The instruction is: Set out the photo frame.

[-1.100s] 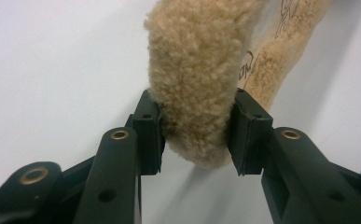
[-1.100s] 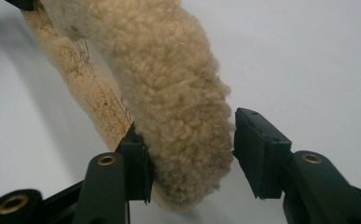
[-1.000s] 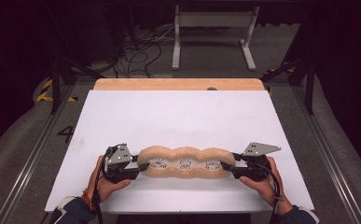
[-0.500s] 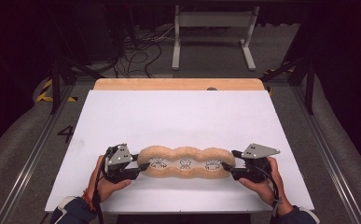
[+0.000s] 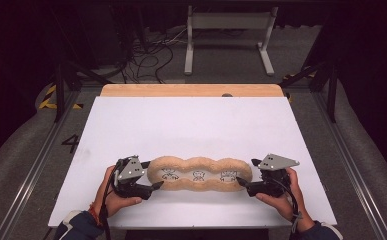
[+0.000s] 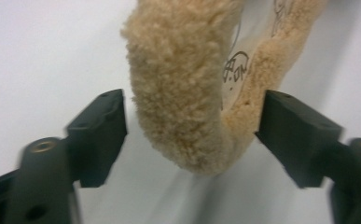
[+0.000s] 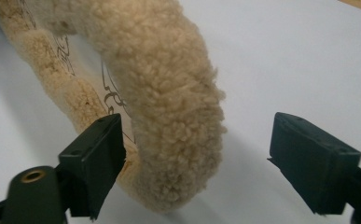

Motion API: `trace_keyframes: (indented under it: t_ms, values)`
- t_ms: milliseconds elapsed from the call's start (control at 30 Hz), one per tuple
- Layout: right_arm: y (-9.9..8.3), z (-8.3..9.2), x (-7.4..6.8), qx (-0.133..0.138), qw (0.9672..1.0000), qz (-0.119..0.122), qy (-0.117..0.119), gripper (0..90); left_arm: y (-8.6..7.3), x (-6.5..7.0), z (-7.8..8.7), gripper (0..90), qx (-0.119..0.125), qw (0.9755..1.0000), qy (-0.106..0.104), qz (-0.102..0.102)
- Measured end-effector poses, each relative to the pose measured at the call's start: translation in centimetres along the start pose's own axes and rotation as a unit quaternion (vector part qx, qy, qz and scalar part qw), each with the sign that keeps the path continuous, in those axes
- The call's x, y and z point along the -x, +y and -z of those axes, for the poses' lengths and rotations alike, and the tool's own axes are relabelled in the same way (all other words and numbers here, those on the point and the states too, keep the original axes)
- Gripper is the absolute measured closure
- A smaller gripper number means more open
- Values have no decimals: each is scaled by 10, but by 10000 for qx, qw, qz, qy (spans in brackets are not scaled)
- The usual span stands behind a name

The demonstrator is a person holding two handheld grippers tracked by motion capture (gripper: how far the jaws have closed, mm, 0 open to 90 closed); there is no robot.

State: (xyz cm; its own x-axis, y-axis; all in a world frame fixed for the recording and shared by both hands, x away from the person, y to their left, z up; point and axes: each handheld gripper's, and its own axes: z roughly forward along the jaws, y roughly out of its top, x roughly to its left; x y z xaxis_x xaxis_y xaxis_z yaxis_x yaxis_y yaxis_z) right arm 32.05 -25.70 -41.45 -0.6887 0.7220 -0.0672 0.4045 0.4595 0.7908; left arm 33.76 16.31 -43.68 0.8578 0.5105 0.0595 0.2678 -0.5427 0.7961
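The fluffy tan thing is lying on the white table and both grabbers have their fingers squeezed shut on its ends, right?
Not quite. The fluffy tan thing does lie on the white table, with a gripper at each end, but the fingers aren't squeezed shut. The left gripper view shows the left gripper open around one end, and the right gripper view shows the right gripper open too, gaps showing beside the fluff.

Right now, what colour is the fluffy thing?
Tan, like sheepskin; the fluffy thing shows best in the right gripper view.

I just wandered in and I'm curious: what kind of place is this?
Probably a lab recording bench: a white-covered table in a dark room, loose cables on the floor behind, and hand-held grippers at a fleecy band.
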Motion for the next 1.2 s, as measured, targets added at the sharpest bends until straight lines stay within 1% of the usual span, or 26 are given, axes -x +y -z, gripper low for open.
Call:
trace_keyframes:
  t_ms: [67,133,233,333,433,533,567,633,667,733,867,900,967,1133,1200]
  values:
    - [0,0,-1,2,10000,30,-18,108,-1,0,-1,157,21,10000,33,49]
    - [0,0,-1,31,10000,54,0,93,-1,0,0,107,67,9999,37,82]
    - [0,0,-1,38,10000,68,-41,75,-1,0,0,62,64,10000,47,37]
    - [0,1,-2,71,9998,109,-156,71,-1,1,1,56,46,9999,124,-4]
    - [0,2,-2,84,9997,152,-188,71,-1,1,2,56,74,9998,180,10]
    - [0,2,-4,16,9994,260,-239,78,-1,1,3,61,43,9996,285,-73]
    - [0,2,-5,1,9991,326,-265,79,-1,1,3,62,29,9995,301,-83]
    - [0,3,-5,-4,9990,366,-263,83,-1,2,3,66,16,9995,315,-89]
    - [0,3,-5,-4,9990,366,-263,83,-1,2,3,67,16,9995,315,-89]
    - [1,4,-5,8,9988,376,-303,87,0,2,4,67,10,9992,366,-152]
    - [0,7,-5,9,9986,402,-351,95,-1,1,7,72,58,9991,398,-163]
    - [0,7,-5,9,9986,406,-353,95,-2,2,8,73,53,9991,395,-170]
    - [-1,9,-5,-10,9982,440,-402,96,-3,2,10,73,11,9987,457,-210]
    - [-3,11,-4,-24,9981,432,-443,99,-7,0,17,75,55,9986,497,-188]
    - [-5,15,-3,-25,9977,442,-511,100,-10,-2,21,75,85,9985,521,-163]
